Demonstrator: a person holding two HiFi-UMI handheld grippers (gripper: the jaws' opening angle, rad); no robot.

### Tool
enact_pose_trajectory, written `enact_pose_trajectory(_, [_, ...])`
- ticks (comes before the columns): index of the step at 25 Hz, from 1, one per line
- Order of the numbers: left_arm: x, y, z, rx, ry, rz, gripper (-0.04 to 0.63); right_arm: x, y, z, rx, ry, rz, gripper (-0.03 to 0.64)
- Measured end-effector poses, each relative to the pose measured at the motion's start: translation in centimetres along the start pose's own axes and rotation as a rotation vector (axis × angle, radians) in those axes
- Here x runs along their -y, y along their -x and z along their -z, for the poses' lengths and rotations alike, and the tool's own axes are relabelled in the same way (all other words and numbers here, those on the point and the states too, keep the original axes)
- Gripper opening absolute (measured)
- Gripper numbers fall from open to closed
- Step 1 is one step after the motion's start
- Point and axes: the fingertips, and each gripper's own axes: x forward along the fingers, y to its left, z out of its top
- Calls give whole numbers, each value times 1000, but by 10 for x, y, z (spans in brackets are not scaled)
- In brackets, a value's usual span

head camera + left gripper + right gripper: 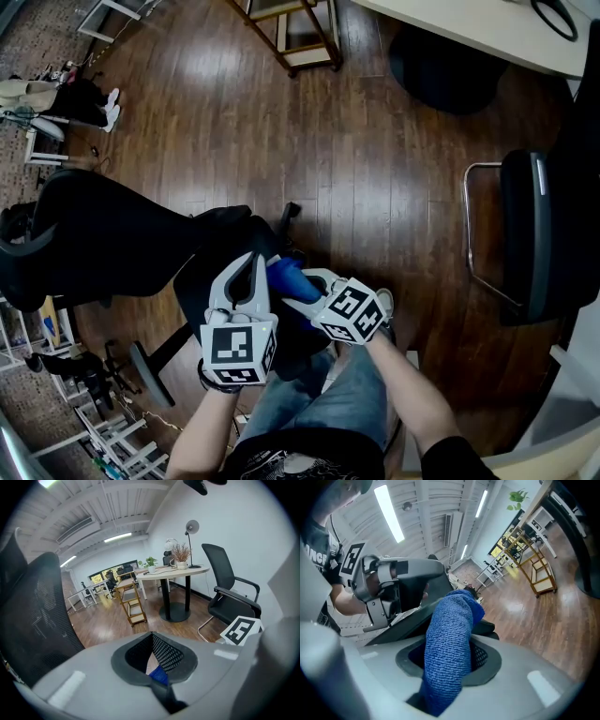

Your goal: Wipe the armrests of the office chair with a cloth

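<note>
A black office chair [112, 239] stands at the left of the head view, its seat reaching under both grippers. My right gripper [298, 291] is shut on a blue cloth [291, 278], held at the seat's right edge. In the right gripper view the cloth [447, 648] runs up between the jaws of the right gripper [452, 641] and hides a dark chair part [486, 628] behind it. My left gripper [253, 267] is just left of the cloth, shut and holding nothing. In the left gripper view, a bit of the cloth [159, 677] shows through the left gripper [151, 634], beside the mesh backrest [33, 616].
A second black chair [525, 234] with a metal frame stands at the right. A white table [487, 28] with a round dark base [445, 70] is at the top right. A wooden shelf cart [295, 33] stands on the wood floor [375, 169].
</note>
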Motion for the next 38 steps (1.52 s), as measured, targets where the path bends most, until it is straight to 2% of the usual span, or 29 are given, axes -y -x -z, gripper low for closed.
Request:
enact_pose_trajectory(2, [0, 0, -2, 1, 4, -3, 3, 1, 1, -3, 11, -7, -13, 138])
enact_pose_trajectory(4, [0, 1, -4, 2, 4, -5, 3, 14, 3, -8, 38, -15, 15, 138])
enact_pose_trajectory(8, [-7, -3, -14, 13, 12, -18, 3, 82, -3, -20, 111, -64, 166, 138])
enact_pose_trajectory(12, [-12, -11, -22, 16, 8, -23, 3, 138, -26, -15, 92, -48, 271, 138])
enact_pose_trajectory(20, [-21, -17, -32, 29, -4, -21, 3, 173, -84, 16, -12, 7, 274, 138])
enact_pose_trajectory(24, [-26, -18, -29, 29, 5, -33, 3, 185, -95, 21, -25, 11, 306, 138])
enact_pose_trajectory(26, [-24, -17, -24, 23, 7, -17, 3, 184, -103, 23, -46, 8, 289, 138])
enact_pose_trajectory(31, [-29, -15, -18, 10, 10, -14, 3, 153, -122, 17, -89, 18, 157, 138])
enact_pose_trajectory(38, [-34, -12, -12, 18, 18, -31, 3, 98, -113, -24, 22, -14, 53, 138])
